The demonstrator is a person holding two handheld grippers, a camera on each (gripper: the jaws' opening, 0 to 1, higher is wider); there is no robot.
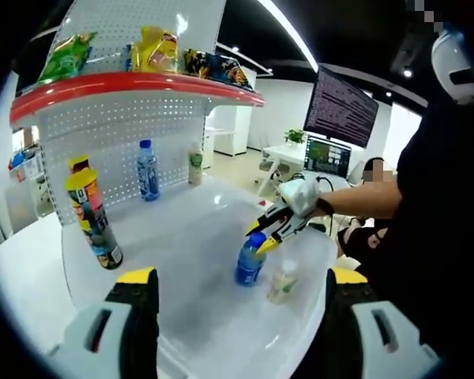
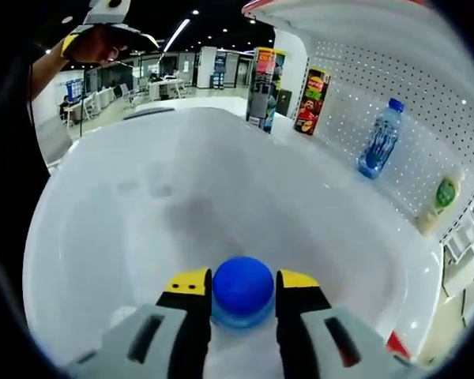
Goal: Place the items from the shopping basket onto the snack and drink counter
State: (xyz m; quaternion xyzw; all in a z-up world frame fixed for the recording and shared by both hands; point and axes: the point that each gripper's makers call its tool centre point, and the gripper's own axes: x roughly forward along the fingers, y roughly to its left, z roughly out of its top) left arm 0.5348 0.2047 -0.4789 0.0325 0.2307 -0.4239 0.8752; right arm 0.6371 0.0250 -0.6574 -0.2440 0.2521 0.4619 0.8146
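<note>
On the white counter (image 1: 182,237) stands a blue bottle (image 1: 250,262). My right gripper (image 1: 267,230), held by a gloved hand, is shut on its cap. In the right gripper view the yellow-tipped jaws of my right gripper (image 2: 242,286) clamp the blue cap (image 2: 242,296) from both sides. A small pale bottle (image 1: 283,282) stands just right of the blue one. My left gripper (image 1: 242,276) hangs open in front of the counter with nothing between its jaws; the left gripper (image 2: 103,31) also appears at the top left of the right gripper view.
A tall chip can (image 1: 95,217) stands at the counter's left, with another can (image 1: 79,164) behind it. A blue water bottle (image 1: 147,170) and a green-label bottle (image 1: 194,164) stand against the pegboard. Snack bags (image 1: 154,51) lie on the red upper shelf (image 1: 134,83).
</note>
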